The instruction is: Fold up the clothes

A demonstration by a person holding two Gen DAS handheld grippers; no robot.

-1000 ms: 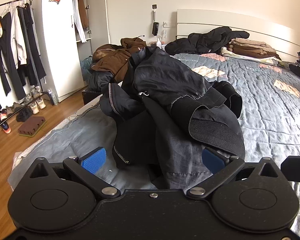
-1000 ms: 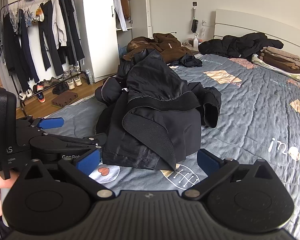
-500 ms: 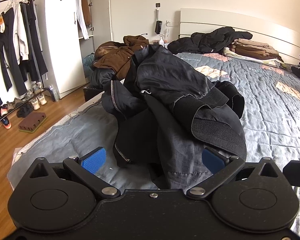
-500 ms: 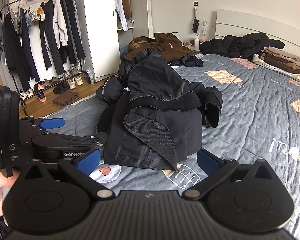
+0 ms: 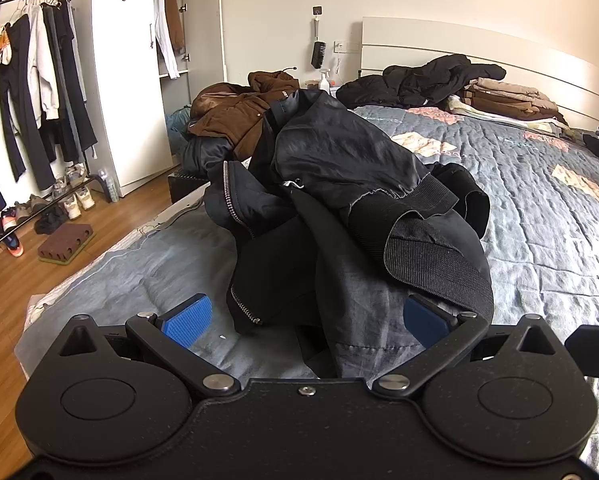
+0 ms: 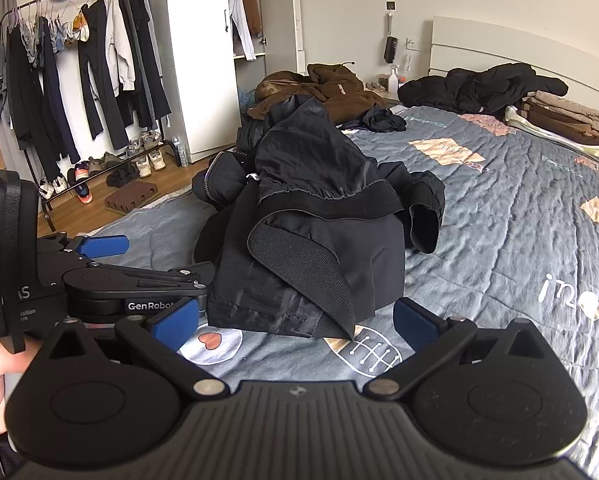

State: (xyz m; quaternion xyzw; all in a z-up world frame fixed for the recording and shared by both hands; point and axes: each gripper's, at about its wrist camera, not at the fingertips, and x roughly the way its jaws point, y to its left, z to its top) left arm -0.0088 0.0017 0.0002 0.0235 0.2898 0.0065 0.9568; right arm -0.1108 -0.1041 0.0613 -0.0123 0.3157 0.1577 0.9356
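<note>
Jacket (image 5: 339, 184) unmoved; left hand-held gripper (image 5: 305, 318) stays spread at its hem.

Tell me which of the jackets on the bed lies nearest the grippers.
The crumpled black jacket with ribbed hem, directly before both open grippers. The brown jacket and the black coat by the headboard lie farther back.

A black jacket (image 5: 351, 208) lies crumpled in a heap on the bed, directly ahead of the left gripper (image 5: 305, 316), its lower edge reaching between the open fingers. A ribbed hem band drapes down the front, a silver zipper shows on its left side, and one cuffed sleeve trails right.
</note>
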